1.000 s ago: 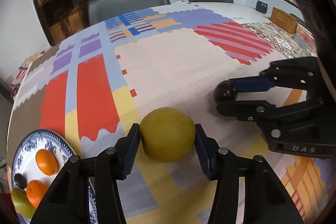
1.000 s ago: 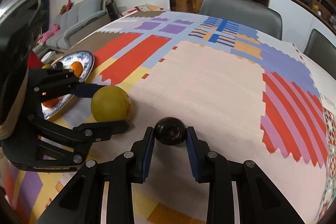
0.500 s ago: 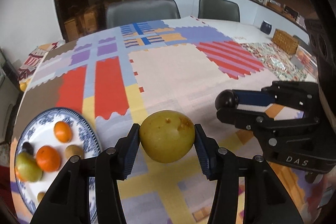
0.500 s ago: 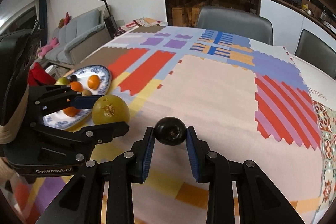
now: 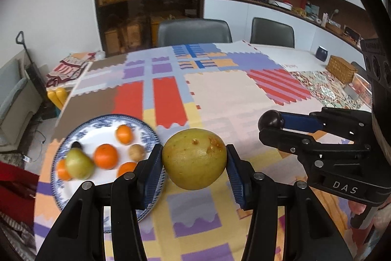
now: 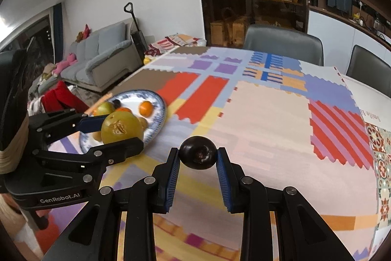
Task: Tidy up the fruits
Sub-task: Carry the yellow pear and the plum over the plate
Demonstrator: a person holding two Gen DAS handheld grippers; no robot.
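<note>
While gripped: one pear [image 5: 194, 158], one plum [image 6: 198, 155]; three oranges [image 5: 105, 156]

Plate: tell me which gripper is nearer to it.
Left. The left gripper, holding the yellow-green fruit, is at the plate's near edge. The right gripper, holding the dark fruit, is farther out over the cloth.

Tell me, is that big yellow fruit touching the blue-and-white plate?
Apart. In the right wrist view, the yellow fruit hangs clamped in the left gripper, above the plate, not resting on it.
</note>
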